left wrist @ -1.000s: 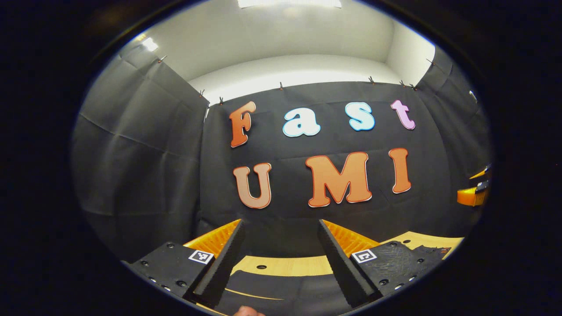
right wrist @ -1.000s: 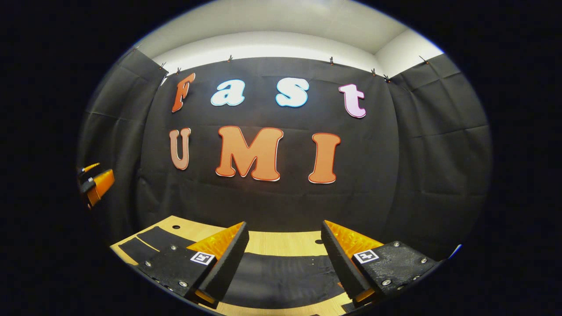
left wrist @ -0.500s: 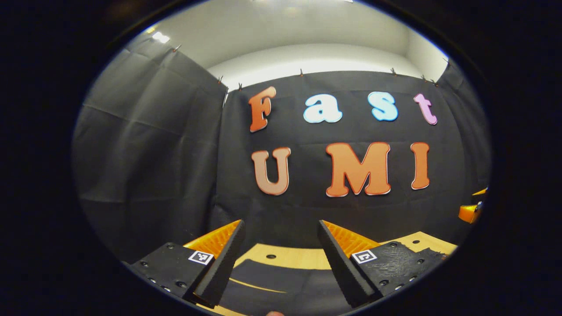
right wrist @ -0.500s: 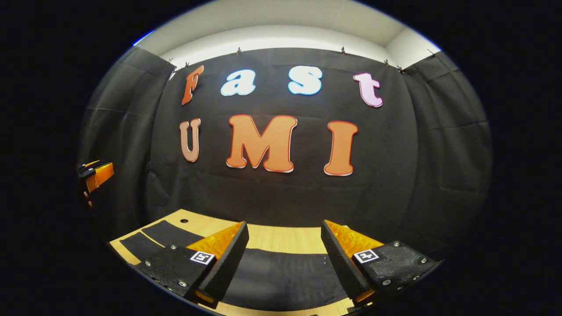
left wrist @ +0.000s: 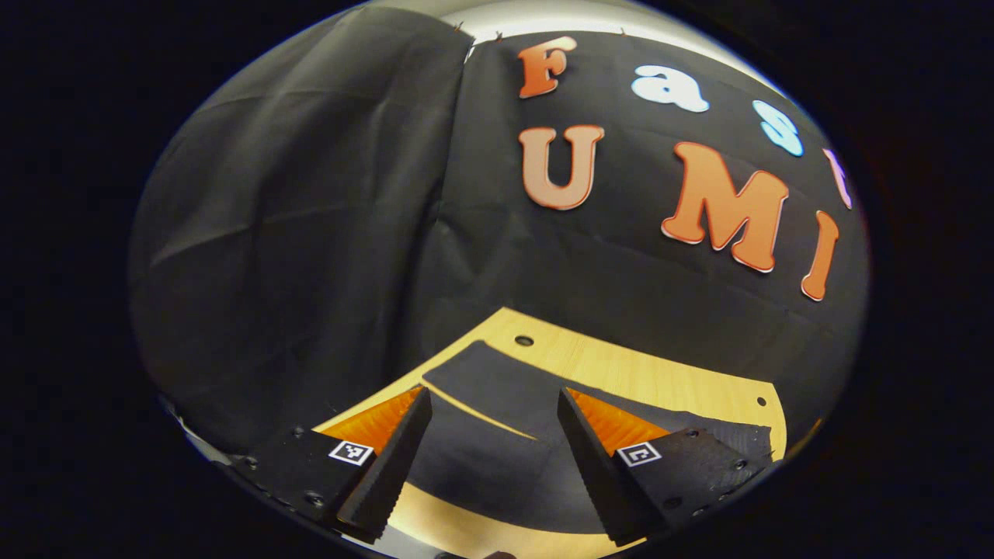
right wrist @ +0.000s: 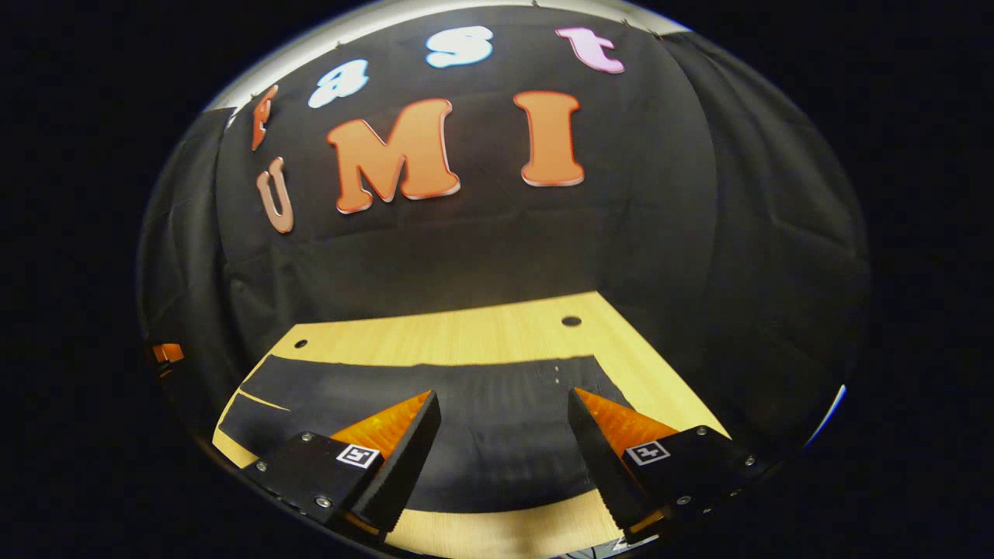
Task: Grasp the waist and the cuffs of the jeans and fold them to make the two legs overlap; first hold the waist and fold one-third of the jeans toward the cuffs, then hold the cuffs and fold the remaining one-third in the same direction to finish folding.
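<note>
Left gripper: jaws apart, holding nothing, above jeans. Right gripper: jaws apart, holding nothing, above jeans. Jeans: dark, spread flat on wooden table. Beyond: black cloth wall.

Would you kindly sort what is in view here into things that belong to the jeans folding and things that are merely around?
Belongs to the job:
- jeans, dark, lying flat on the table
- left tongs, open above the jeans
- right tongs, open above the jeans

Merely around:
- wooden table, with small holes
- black cloth wall
</note>
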Action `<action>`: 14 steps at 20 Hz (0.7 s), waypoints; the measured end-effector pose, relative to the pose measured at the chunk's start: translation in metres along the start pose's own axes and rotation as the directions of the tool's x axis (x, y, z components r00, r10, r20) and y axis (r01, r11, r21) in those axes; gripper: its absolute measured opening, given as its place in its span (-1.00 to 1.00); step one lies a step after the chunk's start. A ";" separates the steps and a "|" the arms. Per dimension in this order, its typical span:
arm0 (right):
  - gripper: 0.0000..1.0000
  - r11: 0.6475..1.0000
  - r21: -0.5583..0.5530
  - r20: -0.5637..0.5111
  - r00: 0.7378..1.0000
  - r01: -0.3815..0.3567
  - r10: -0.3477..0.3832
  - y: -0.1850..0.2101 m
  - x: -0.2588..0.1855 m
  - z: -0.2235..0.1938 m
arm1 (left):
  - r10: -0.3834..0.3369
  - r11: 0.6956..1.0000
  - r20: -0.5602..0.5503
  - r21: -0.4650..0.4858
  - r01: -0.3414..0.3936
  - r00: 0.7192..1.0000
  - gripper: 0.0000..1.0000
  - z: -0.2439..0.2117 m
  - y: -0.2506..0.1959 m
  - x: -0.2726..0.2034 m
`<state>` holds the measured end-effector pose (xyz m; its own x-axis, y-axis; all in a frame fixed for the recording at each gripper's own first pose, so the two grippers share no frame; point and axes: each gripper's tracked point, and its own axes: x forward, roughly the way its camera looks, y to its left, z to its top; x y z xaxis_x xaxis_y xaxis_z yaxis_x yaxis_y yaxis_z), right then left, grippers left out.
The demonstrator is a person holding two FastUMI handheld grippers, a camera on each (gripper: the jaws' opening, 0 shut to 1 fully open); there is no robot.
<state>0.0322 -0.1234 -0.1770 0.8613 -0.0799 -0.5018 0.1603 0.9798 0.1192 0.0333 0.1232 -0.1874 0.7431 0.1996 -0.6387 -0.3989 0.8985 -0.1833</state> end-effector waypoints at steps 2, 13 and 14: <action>0.98 0.997 0.077 -0.091 0.996 0.017 -0.010 -0.019 0.014 -0.021 | 0.071 0.997 -0.092 -0.014 -0.072 0.993 0.96 -0.023 0.017 0.009; 0.95 0.804 0.539 -0.478 0.877 0.250 0.047 -0.082 0.064 -0.126 | 0.193 0.944 -0.557 -0.119 -0.307 0.808 0.97 -0.113 0.058 0.024; 0.95 0.786 0.546 -0.502 0.864 0.289 0.031 -0.091 0.065 -0.133 | 0.201 0.936 -0.576 -0.126 -0.329 0.793 0.97 -0.115 0.064 0.026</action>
<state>0.0098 -0.1937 -0.3345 0.5074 0.0531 -0.8601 0.6384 0.6473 0.4166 -0.0350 0.1409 -0.3016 0.1998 0.1136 -0.9732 -0.6854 0.7260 -0.0560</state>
